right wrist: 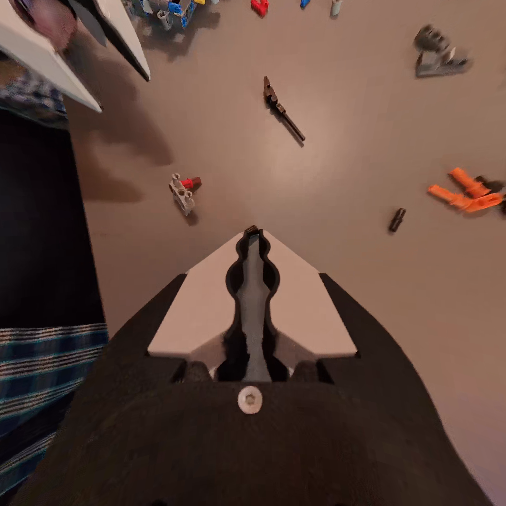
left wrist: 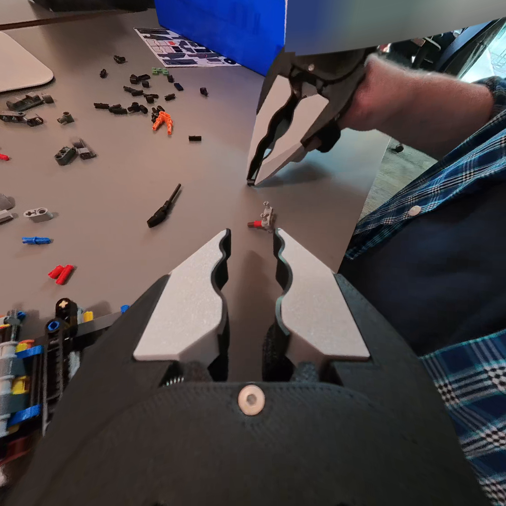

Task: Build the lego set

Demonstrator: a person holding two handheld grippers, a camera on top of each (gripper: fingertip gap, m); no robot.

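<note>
My right gripper (right wrist: 252, 232) is shut on a small black pin (right wrist: 251, 229) at its tips, close to the grey table; it also shows in the left wrist view (left wrist: 251, 183) with the black pin (left wrist: 250, 183). My left gripper (left wrist: 252, 232) is open and empty, just short of a small grey connector with a red pin (left wrist: 264, 219), which also shows in the right wrist view (right wrist: 183, 193). The left gripper's fingers (right wrist: 120, 43) show at the top left of the right wrist view. A black axle piece (left wrist: 163, 207) (right wrist: 282, 108) lies on the table.
Loose black pins (left wrist: 137, 95), orange connectors (left wrist: 163, 121) (right wrist: 468, 191), red pins (left wrist: 61, 273), a blue pin (left wrist: 35, 240) and grey pieces lie spread on the table. A partly built model (left wrist: 30, 361) sits at lower left. A blue box (left wrist: 227, 30) and sticker sheet (left wrist: 180, 49) stand behind. The table edge (left wrist: 364, 197) runs on the right, by a person's plaid sleeve.
</note>
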